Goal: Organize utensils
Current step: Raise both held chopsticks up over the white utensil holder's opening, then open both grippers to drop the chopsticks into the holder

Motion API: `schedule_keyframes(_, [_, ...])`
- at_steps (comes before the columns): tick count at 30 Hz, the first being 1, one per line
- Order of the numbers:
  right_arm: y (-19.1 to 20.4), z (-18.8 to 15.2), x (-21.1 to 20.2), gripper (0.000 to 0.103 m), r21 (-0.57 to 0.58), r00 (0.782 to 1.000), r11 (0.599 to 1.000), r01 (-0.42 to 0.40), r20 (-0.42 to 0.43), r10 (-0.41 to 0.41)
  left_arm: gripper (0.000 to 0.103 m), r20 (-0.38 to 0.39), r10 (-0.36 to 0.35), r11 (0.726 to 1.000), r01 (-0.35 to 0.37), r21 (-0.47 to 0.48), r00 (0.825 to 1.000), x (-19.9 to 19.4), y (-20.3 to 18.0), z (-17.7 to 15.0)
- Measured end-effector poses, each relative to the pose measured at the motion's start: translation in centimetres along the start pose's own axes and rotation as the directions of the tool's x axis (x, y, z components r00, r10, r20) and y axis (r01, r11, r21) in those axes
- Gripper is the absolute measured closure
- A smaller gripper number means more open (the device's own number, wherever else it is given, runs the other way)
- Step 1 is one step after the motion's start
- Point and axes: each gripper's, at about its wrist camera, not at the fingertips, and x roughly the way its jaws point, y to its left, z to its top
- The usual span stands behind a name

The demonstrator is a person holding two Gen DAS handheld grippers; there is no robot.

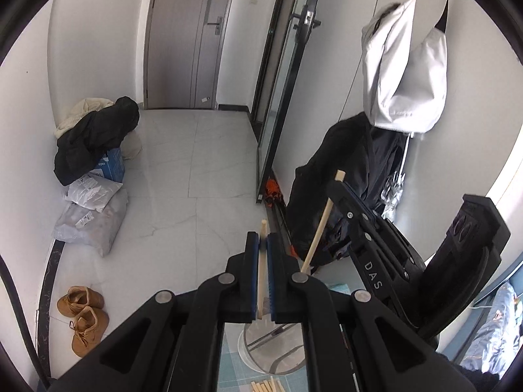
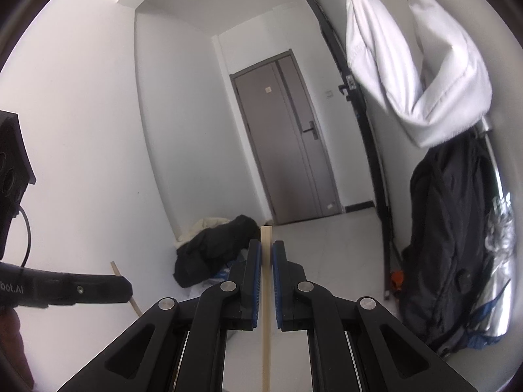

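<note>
Two wooden chopsticks are aloft, one per hand-held gripper, over a hallway with pale marble-look floor tiles (image 1: 183, 170). White walls; a grey door (image 1: 186, 36) closes the far end, a glass door with black frame (image 1: 281, 98) stands to its right.

Floor, left wall: a pile of dark and cream clothes (image 1: 94, 134) on a blue box, grey mailer bags (image 1: 91, 215) in front, a pair of tan boots (image 1: 83, 313) nearer. Right wall: a white bag (image 1: 405, 72) hangs above a black coat (image 1: 343, 179).

Low in the left wrist view: a patterned blue desk surface (image 1: 232, 359), a round container (image 1: 271, 346) directly below the gripper, and more pale sticks (image 1: 266, 385) at the bottom edge.

Left hand-held gripper (image 1: 263, 248): clenched on a chopstick (image 1: 261, 271), which runs lengthwise between the blue pads, tip poking just past the fingertips.

Right hand-held gripper (image 2: 266, 254): clamped on the second chopstick (image 2: 265, 310), likewise lengthwise. In the left view it sits to the right, its stick slanted upward.
</note>
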Motion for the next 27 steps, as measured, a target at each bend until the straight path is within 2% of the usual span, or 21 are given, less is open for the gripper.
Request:
schedule_keyframes(5, [0.3, -2.1, -0.1, 0.097, -0.010, 1.000, 1.000, -0.023, -0.015, 0.023, 0.102, -0.050, -0.026, 1.000, 0.025, -0.015, 0.998, 1.4, 0.6, -0.9])
schedule_keyframes(7, [0.3, -2.8, -0.5, 0.095, -0.016, 0.998, 0.999, -0.041, -0.042, 0.040, 0.101, -0.106, -0.024, 1.000, 0.022, -0.016, 0.994, 2.1, 0.8, -1.1])
schedule_keyframes(9, [0.2, -3.2, -1.3, 0.094, -0.016, 0.995, 0.997, -0.069, -0.069, 0.068, 0.098, -0.129, -0.024, 0.999, 0.020, -0.026, 0.991, 2.3, 0.8, -1.3])
schedule_keyframes(12, [0.6, -3.4, -2.7, 0.087, -0.037, 0.986, 0.993, -0.111, -0.130, 0.106, 0.076, -0.086, 0.030, 0.998, -0.034, -0.050, 0.996, 1.4, 1.2, -1.5])
schedule_keyframes(14, [0.6, -3.6, -4.1, 0.072, -0.038, 0.983, 0.992, -0.122, -0.140, 0.115, 0.043, -0.028, 0.063, 0.994, -0.065, -0.083, 0.998, 0.1, 1.5, -1.9])
schedule_keyframes(16, [0.5, -3.9, -6.3, 0.065, -0.032, 0.986, 0.993, -0.111, -0.131, 0.106, 0.033, 0.036, 0.104, 0.987, -0.099, -0.125, 0.994, -1.5, 2.1, -2.6])
schedule_keyframes(18, [0.4, -3.9, -8.1, 0.062, -0.012, 0.985, 0.994, -0.105, -0.138, 0.102, 0.029, 0.056, 0.129, 0.983, -0.120, -0.140, 0.990, -2.5, 2.4, -3.1])
schedule_keyframes(21, [0.7, -4.2, -11.0, 0.055, -0.019, 0.987, 0.996, -0.090, -0.138, 0.087, 0.028, 0.072, 0.174, 0.978, -0.163, -0.133, 0.982, -3.9, 2.3, -4.0])
schedule_keyframes(23, [0.9, -4.1, -12.4, 0.042, -0.013, 0.988, 0.996, -0.083, -0.132, 0.081, 0.028, 0.094, 0.192, 0.977, -0.181, -0.113, 0.977, -5.0, 2.0, -4.8])
schedule_keyframes(25, [1.2, -4.3, -13.7, 0.036, -0.009, 0.988, 0.997, -0.078, -0.131, 0.076, 0.026, 0.105, 0.211, 0.974, -0.200, -0.106, 0.972, -5.8, 1.6, -5.3])
schedule_keyframes(27, [1.6, -4.4, -15.0, 0.035, -0.011, 0.990, 0.997, -0.073, -0.125, 0.071, 0.020, 0.111, 0.210, 0.975, -0.200, -0.094, 0.971, -6.6, 1.0, -6.1])
